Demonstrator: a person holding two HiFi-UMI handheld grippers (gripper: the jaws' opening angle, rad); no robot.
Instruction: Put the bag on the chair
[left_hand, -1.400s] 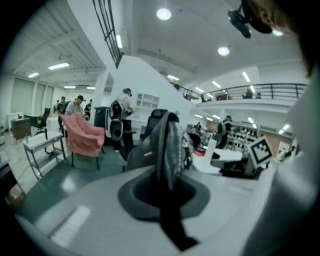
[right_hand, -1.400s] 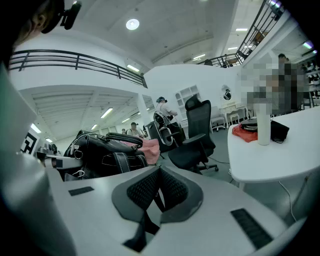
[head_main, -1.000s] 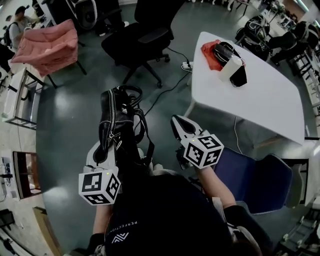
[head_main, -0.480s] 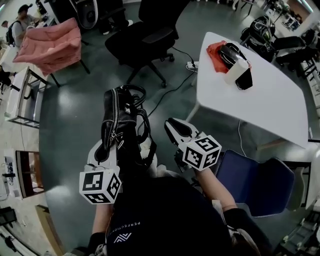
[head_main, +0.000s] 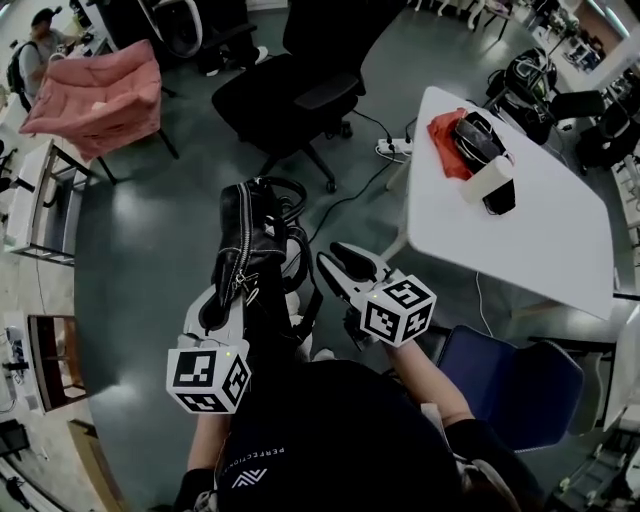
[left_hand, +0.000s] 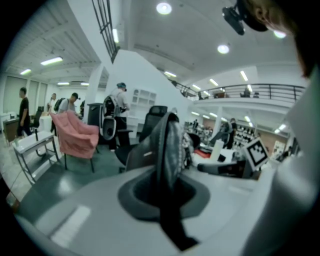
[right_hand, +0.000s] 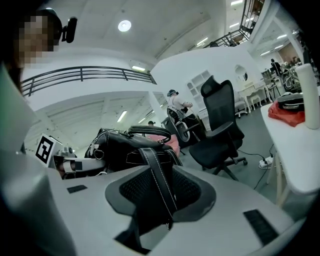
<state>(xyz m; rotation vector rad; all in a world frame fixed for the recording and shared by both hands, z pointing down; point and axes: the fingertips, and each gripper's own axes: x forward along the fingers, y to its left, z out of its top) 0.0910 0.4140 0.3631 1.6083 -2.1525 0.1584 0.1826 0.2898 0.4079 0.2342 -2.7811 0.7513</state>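
Left gripper (left_hand: 167, 192): jaws shut tight on the edge of the black bag (head_main: 250, 235), which stands up between them, off the floor
Right gripper (right_hand: 161, 197): jaws opening and wide apart; the bag's stitched strap (right_hand: 157, 172) runs loose down the gap, pads not pressing it
Bag: body just ahead and left of the right jaws, handle (right_hand: 146, 130) on top, resting on no chair
Blue chair (head_main: 510, 385): behind and right of the right jaws
Black office chair (head_main: 290, 90): ahead of both pairs of jaws, well apart from the bag
White table (head_main: 540, 230): right of the right jaws
Pink chair (head_main: 100, 90): far ahead, left of the left jaws
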